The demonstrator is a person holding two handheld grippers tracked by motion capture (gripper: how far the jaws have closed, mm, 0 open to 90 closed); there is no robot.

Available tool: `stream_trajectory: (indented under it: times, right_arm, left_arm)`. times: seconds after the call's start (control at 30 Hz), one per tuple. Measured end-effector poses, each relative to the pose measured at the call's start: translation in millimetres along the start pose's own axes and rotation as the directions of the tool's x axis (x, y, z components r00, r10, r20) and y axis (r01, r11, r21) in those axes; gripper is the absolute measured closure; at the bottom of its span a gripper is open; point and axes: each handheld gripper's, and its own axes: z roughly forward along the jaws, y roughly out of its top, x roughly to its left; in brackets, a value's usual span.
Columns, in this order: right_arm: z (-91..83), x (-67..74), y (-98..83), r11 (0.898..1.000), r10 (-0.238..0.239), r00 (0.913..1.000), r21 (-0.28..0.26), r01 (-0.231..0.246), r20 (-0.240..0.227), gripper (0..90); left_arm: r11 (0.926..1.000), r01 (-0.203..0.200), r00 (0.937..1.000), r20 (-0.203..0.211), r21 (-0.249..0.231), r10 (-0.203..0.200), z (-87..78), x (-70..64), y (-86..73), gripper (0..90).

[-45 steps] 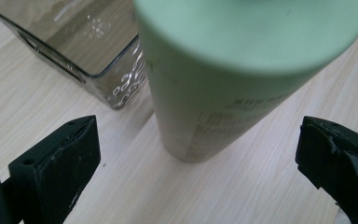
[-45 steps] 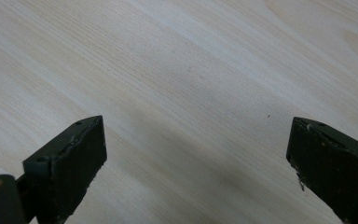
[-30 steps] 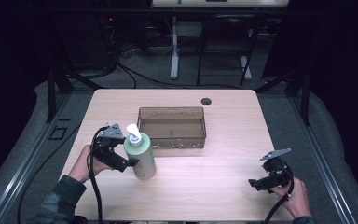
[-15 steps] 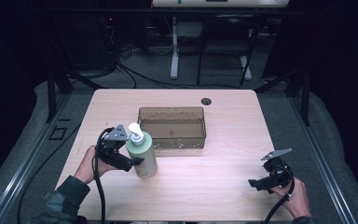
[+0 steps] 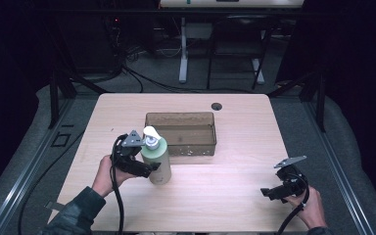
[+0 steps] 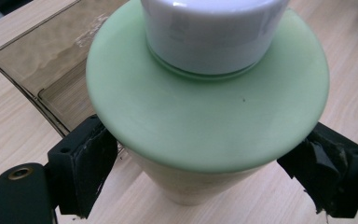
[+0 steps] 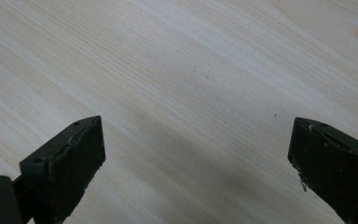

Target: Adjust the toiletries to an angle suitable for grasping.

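A pale green pump bottle (image 5: 157, 164) with a white pump head stands upright on the wooden table, just in front of a brown see-through tray (image 5: 181, 116). My left gripper (image 5: 149, 169) reaches it from the left. Its jaws have just been closing, and they now sit on both sides of the bottle (image 6: 205, 107) under its shoulder, pads against the body. The tray (image 6: 42, 70) lies behind the bottle. Near the front right corner, my right gripper (image 5: 267, 192) is held low with its jaws wide apart. In the right gripper view my right gripper (image 7: 196, 163) has bare wood between its jaws.
The table (image 5: 225, 186) is light wood with rounded corners and a dark cable hole (image 5: 217, 106) behind the tray. Black cables trail from both grippers over the front edge. Dark floor, frame legs and cables surround the table.
The left hand has shifted a little to the right, toward the tray, and the bottle has shifted with it. The right hand has kept still.
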Motion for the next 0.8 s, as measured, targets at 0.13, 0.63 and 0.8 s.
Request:
stream_trajectory:
  times: [0.13, 0.63, 0.8]
  right_arm:
    - [0.0, 1.1, 0.3, 1.000, -0.004, 1.0000, 0.000, 0.004, -0.002, 3.4]
    - [-0.7, -0.8, -0.9, 1.000, 0.001, 1.0000, 0.005, -0.001, -0.002, 3.4]
    - [-2.9, -0.6, -1.3, 1.000, 0.004, 1.0000, 0.004, -0.004, 0.003, 3.4]
  left_arm:
    - [0.9998, 0.019, 0.9997, -0.017, 0.009, -0.019, 4.1, -3.7, 5.2, 13.3]
    - [0.9980, -0.044, 0.9981, 0.044, 0.044, 0.042, -1.8, 0.0, 6.8, 9.4]
    - [0.9951, -0.082, 0.9937, 0.081, 0.054, 0.078, -9.8, 0.9, 10.4, 3.3]
